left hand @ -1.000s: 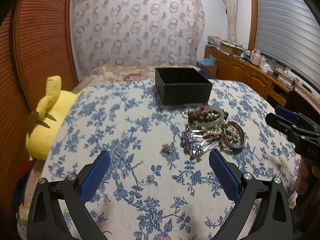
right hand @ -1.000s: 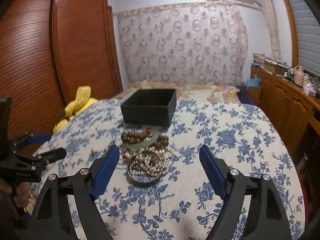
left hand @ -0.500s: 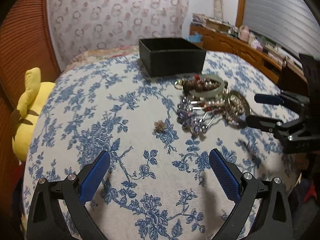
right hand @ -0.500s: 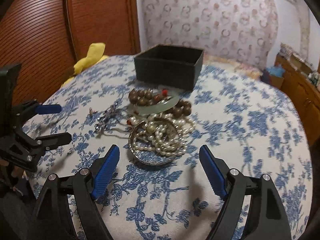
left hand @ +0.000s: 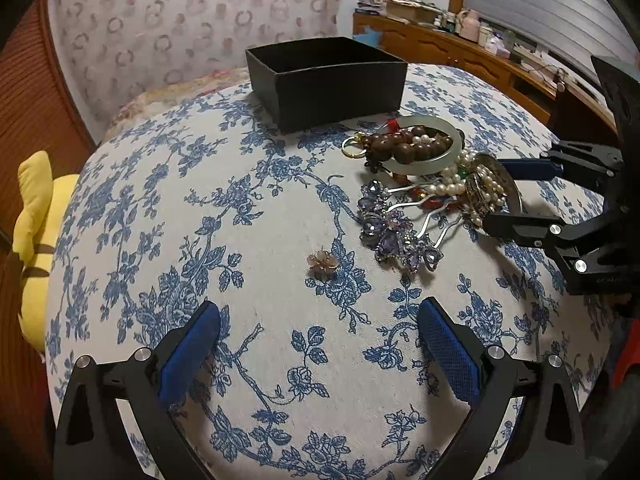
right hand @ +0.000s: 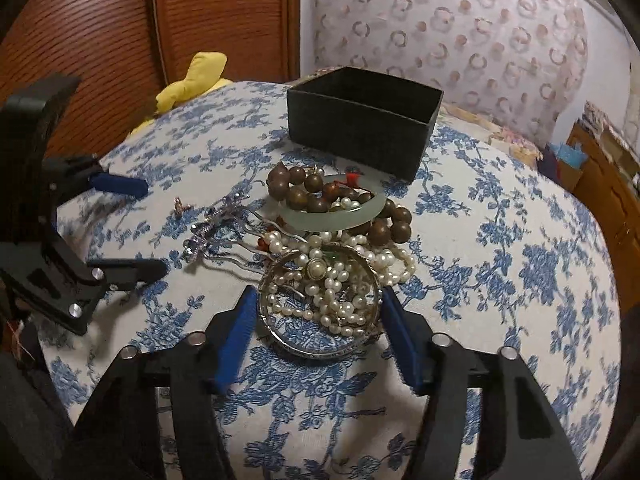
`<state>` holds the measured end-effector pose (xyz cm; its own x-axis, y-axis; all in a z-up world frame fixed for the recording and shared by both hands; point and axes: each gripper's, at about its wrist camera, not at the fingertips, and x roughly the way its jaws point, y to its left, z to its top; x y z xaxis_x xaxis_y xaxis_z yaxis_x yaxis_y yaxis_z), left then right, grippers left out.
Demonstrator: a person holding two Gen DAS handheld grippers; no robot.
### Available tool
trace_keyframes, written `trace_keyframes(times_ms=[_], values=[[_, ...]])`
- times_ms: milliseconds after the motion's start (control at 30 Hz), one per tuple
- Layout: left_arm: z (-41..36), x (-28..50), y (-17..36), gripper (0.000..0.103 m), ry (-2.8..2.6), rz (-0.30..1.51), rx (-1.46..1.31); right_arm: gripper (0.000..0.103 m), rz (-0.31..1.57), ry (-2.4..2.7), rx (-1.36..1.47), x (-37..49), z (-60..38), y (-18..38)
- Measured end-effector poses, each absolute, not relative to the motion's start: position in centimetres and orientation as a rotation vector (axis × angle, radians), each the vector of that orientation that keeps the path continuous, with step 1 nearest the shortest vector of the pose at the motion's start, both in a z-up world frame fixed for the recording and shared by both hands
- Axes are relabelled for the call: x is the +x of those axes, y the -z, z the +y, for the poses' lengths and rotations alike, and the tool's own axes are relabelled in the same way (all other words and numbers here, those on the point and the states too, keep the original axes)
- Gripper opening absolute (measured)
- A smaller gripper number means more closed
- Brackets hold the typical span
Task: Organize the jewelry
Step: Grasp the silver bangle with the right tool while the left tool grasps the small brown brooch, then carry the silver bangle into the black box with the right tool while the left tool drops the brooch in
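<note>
While the right gripper (right hand: 316, 312) was well short of the heap a second ago, it has now come down and forward so that its two blue pads bracket the silver bangle (right hand: 320, 340) at the lower centre of the right wrist view. The jaws are spread, one pad just beside each edge of the bangle, and I cannot tell whether either pad touches it yet. That suggests the first pick of the sorting is about to happen; nothing is gripped, and the black box (right hand: 360, 128) at the upper centre looks empty from here.

Pearl strands (right hand: 340, 280) lie tangled inside and across the bangle, so closing on it may drag them along. Behind it sit the jade bangle (right hand: 340, 220) and the wooden bead bracelet (right hand: 304, 188), with the purple crystal hairpin (right hand: 208, 228) to their left.

Over the same second the left gripper (left hand: 320, 340) has dropped closer to the floral bedspread (left hand: 200, 200). It hovers low at the bottom of its own view, jaws wide apart and holding nothing, aimed towards the small pink flower brooch (left hand: 322, 262), which lies alone at mid-frame, apart from the heap.
</note>
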<state>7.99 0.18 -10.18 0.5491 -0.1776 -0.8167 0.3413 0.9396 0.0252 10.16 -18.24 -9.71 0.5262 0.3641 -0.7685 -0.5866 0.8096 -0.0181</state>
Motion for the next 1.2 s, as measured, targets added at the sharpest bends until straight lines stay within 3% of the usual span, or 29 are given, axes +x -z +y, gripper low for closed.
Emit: trace_keyframes(times_ms=[400,467,533,633,767,833,1200], values=[[0.2,8.7,10.2,0.095,0.336,0.924,0.197,0.063,0.793,-0.605,-0.224,8.1,-19.7,7.8],[0.2,8.7,10.1,0.088,0.343,0.906,0.187,0.063,0.787,-0.603,-0.22,7.8,-19.8,7.6],[0.1,8.8,10.0,0.068,0.34,0.885,0.194,0.063,0.786,-0.603,-0.217,7.6,-19.9,7.6],[0.2,9.1,9.7,0.049,0.345,0.876,0.179,0.063,0.786,-0.601,-0.217,7.6,-19.9,7.8],[0.0,9.5,9.7,0.036,0.347,0.865,0.186,0.063,0.788,-0.597,-0.212,7.7,-20.0,8.0],[-0.3,9.5,9.7,0.014,0.361,0.859,0.197,0.063,0.791,-0.595,-0.21,7.8,-20.0,8.1],[0.0,9.0,8.3,0.014,0.339,0.798,0.171,0.063,0.754,-0.594,-0.228,8.9,-19.2,6.5]])
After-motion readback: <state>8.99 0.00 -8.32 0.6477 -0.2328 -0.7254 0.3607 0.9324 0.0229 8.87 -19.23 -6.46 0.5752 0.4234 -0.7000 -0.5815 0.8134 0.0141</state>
